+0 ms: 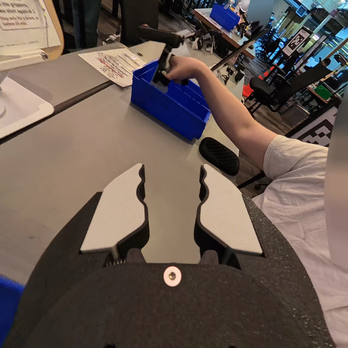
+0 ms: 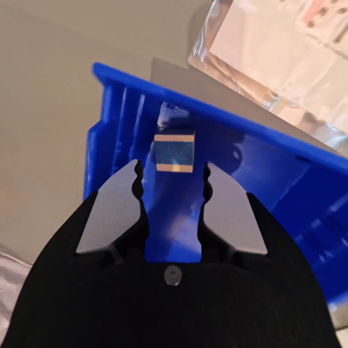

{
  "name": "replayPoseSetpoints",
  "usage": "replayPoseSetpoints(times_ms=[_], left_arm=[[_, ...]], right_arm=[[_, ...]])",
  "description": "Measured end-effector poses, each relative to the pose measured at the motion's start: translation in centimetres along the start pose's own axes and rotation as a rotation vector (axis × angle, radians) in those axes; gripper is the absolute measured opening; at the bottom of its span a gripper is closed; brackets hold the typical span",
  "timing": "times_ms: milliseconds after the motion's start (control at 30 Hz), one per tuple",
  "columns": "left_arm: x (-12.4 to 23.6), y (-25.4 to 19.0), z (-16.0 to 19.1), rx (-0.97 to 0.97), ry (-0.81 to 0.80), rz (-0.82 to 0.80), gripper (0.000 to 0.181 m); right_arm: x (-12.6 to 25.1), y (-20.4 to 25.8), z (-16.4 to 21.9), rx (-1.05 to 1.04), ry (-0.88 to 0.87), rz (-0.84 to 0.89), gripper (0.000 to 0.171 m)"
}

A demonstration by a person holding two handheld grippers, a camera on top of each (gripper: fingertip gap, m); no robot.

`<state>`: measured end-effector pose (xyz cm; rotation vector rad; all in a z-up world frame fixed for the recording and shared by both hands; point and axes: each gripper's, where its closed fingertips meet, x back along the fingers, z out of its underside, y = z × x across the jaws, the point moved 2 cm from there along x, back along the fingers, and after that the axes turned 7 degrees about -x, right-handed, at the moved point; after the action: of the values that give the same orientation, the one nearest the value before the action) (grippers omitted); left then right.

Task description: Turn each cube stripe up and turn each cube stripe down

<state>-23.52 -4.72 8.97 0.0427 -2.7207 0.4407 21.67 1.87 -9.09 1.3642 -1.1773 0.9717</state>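
A small cube [image 2: 174, 150] with a wide blue stripe between two pale bands lies on the floor of a blue bin [image 2: 244, 169], stripe face toward the camera. My right gripper [image 2: 172, 163] is open and empty, pointing down into the bin just short of the cube. In the left wrist view the right gripper [image 1: 162, 79] reaches into the far end of the same bin [image 1: 169, 111], held by a person's hand; the cube is hidden there. My left gripper [image 1: 172, 166] is open and empty above the bare grey table [image 1: 75, 160], well short of the bin.
A black oval pad [image 1: 219, 155] lies at the table's right edge beside the bin. A printed sheet in a clear sleeve [image 1: 116, 66] lies behind the bin. A white stand base [image 1: 18, 111] sits at the left. A person's arm [image 1: 235, 116] crosses from the right.
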Motion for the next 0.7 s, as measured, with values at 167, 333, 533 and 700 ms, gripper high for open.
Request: replayPoseSetpoints(times_ms=[167,333,533,700], left_arm=[[5.5,2.3,0.0,-0.076,-0.015,-0.293,0.056],[12.5,9.1,4.5,-0.076,0.21,-0.784,0.059],[14.8,15.2,10.4,0.12,0.396,-0.893,0.052],[13.6,19.4,13.5,0.194,0.502,-0.932,0.053]], right_arm=[[9.3,3.1,1.0,0.055,-0.336,0.013,0.062],[16.2,11.9,4.6,0.249,-0.693,-0.093,0.059],[15.8,16.5,6.7,0.449,-0.739,-0.038,0.061],[14.5,16.0,5.9,0.469,-0.701,0.013,0.062]])
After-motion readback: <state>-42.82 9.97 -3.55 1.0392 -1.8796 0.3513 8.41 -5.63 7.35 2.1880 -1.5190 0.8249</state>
